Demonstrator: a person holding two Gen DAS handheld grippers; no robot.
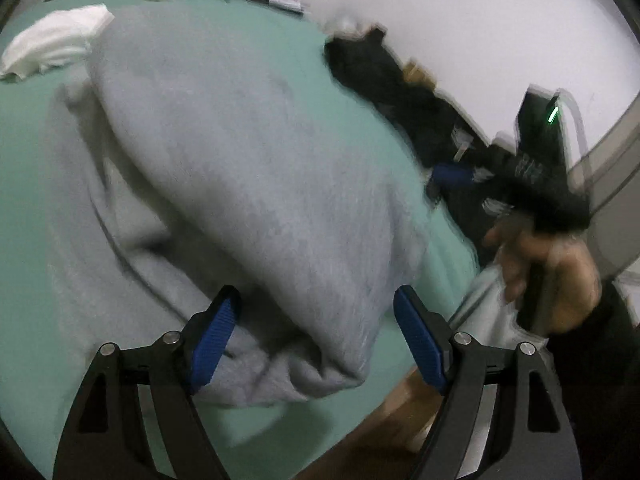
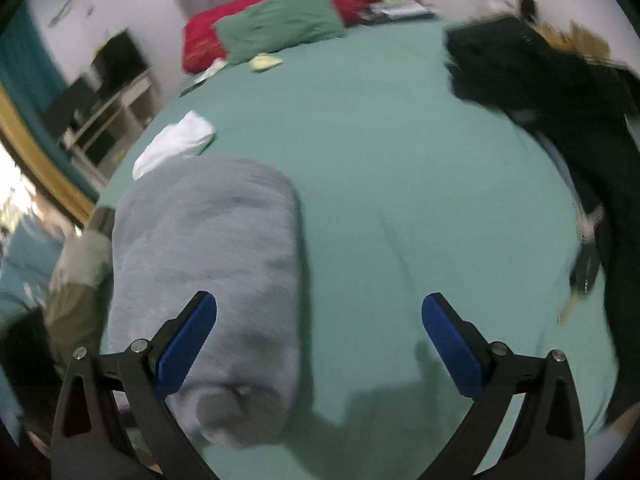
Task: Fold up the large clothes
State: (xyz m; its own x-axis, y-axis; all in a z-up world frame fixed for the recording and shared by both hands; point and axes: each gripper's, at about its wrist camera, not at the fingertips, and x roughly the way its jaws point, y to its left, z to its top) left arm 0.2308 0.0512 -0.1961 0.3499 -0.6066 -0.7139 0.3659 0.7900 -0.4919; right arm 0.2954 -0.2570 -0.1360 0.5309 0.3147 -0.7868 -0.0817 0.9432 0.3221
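Observation:
A large grey fleece garment (image 1: 240, 184) lies folded in a thick bundle on the green bed sheet (image 1: 24, 128). My left gripper (image 1: 316, 336) is open, its blue pads either side of the bundle's near end, above it. In the right wrist view the same grey bundle (image 2: 208, 264) lies left of centre. My right gripper (image 2: 320, 344) is open and empty over bare sheet, its left finger (image 2: 188, 340) over the bundle's edge. The person's hand (image 1: 548, 264) holding the right gripper shows at the right of the left wrist view.
A white cloth (image 2: 176, 144) lies beyond the bundle. A green pillow (image 2: 280, 20) and a red pillow (image 2: 204, 40) sit at the bed's head. A pile of black clothes (image 2: 560, 92) lies along the right side. Shelves (image 2: 104, 92) stand left of the bed.

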